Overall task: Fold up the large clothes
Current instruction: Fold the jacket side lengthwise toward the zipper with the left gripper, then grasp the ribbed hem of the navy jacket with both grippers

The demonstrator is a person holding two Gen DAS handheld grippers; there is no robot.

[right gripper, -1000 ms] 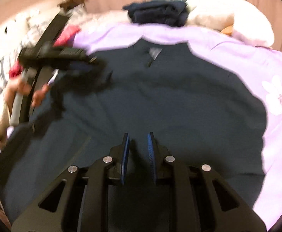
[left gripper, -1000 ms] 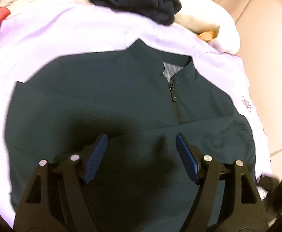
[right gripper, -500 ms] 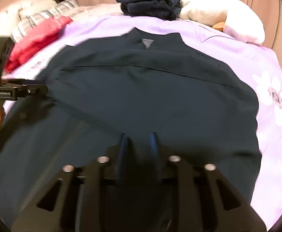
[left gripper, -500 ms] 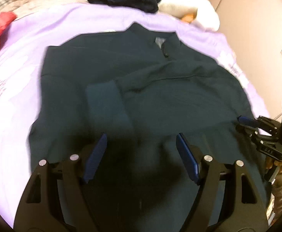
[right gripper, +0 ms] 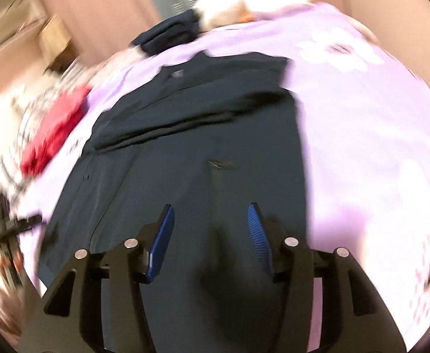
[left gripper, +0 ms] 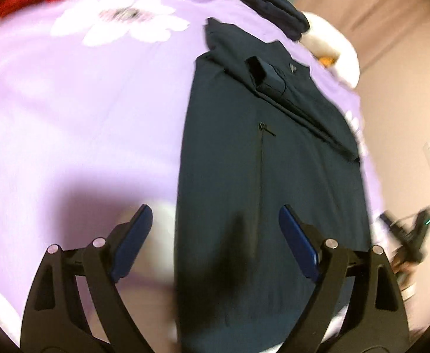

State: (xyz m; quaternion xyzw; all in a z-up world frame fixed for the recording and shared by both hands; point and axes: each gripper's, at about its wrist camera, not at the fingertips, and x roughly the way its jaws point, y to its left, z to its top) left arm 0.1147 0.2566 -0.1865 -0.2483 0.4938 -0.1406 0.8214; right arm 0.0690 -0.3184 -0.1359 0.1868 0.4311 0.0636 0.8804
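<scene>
A dark navy zip jacket (left gripper: 262,176) lies folded into a long narrow strip on the lilac flowered bedspread (left gripper: 82,103), with a sleeve laid across its chest below the collar and a pocket zip showing on the front. The left gripper (left gripper: 215,232) hovers over the jacket's left edge near the hem, its blue fingers (left gripper: 132,235) wide apart and empty. The right gripper (right gripper: 210,231) hangs above the lower middle of the jacket (right gripper: 200,153), fingers likewise spread and holding nothing.
</scene>
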